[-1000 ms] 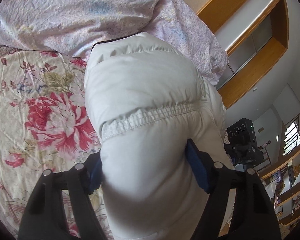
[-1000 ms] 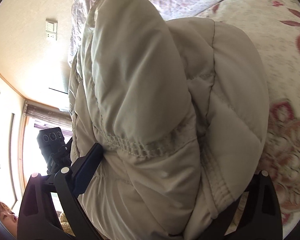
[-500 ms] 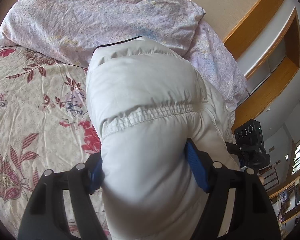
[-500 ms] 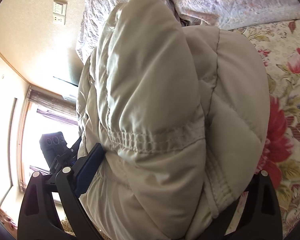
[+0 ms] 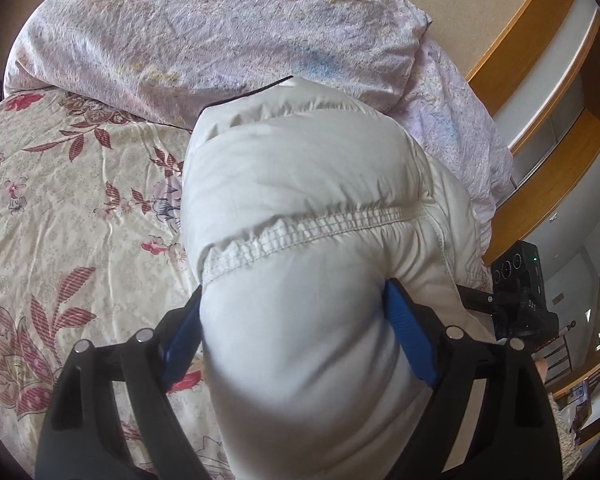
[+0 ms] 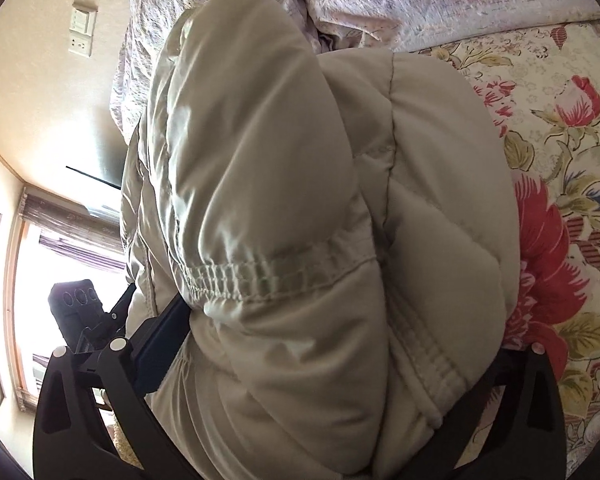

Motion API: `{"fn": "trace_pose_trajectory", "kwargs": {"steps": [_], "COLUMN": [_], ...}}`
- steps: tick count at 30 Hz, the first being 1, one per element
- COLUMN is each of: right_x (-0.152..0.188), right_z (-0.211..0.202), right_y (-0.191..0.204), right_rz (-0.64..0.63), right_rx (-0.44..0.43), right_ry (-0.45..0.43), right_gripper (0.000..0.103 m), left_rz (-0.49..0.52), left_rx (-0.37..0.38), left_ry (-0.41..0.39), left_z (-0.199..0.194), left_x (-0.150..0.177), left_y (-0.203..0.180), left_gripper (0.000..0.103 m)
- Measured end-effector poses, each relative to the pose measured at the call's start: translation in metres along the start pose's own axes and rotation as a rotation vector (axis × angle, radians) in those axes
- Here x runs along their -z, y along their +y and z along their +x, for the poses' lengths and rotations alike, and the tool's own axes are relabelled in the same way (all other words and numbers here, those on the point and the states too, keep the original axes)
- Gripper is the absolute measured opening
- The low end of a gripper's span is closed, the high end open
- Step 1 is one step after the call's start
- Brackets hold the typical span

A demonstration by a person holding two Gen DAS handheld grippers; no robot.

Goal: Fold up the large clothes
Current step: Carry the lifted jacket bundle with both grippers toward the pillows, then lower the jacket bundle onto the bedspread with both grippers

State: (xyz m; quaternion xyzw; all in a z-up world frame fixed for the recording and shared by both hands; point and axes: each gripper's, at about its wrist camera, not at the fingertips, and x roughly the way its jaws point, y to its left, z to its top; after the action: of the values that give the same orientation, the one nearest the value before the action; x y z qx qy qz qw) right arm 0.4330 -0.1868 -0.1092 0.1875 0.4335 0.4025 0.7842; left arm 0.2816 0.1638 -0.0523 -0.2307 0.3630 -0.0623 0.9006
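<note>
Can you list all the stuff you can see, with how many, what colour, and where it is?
Puffy jacket: one, off-white, bundled on the bed between both grippers' jaws.
Bedspread: one, cream with red flowers, under the jacket.
Duvet: one, pale lilac, heaped behind the jacket.
Wall shelf: one, orange wood, far right wall.
Wall switches: two plates, white, upper left wall.
Window: one, bright, curtained, at left.
Left gripper: one, black with blue pads, jaws just widened, jacket between.
Right gripper: one, black, jaws just widened, jacket between.
</note>
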Motion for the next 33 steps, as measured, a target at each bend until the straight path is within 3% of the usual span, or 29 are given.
{"fn": "trace_pose_trajectory", "kwargs": {"steps": [6, 14, 20, 29, 33], "right_x": [0.016, 0.034, 0.034, 0.006, 0.005], "right_z": [-0.035, -0.111, -0.135, -0.048, -0.032], "right_y": [0.022, 0.048, 0.095, 0.166, 0.177], "right_rz": [-0.077, -0.189, -0.239, -0.401, -0.445], "right_rx": [0.205, 0.508, 0.515, 0.534, 0.55], "right_ry": [-0.072, -0.284, -0.393, -0.365, -0.378], "right_gripper": [0.102, 0.102, 0.101, 0.069, 0.062], "left_rz": [0.035, 0.075, 0.174, 0.268, 0.3], "left_rx": [-0.071, -0.176, -0.235, -0.325, -0.37], "left_ry": [-0.028, -0.137, -0.185, -0.172, -0.159], "left_z": [-0.016, -0.055, -0.061, -0.037, -0.021], "left_x": [-0.001, -0.011, -0.014, -0.017, -0.017], "left_y": [-0.009, -0.022, -0.051, -0.076, -0.08], "left_gripper": [0.09, 0.096, 0.099, 0.099, 0.099]}}
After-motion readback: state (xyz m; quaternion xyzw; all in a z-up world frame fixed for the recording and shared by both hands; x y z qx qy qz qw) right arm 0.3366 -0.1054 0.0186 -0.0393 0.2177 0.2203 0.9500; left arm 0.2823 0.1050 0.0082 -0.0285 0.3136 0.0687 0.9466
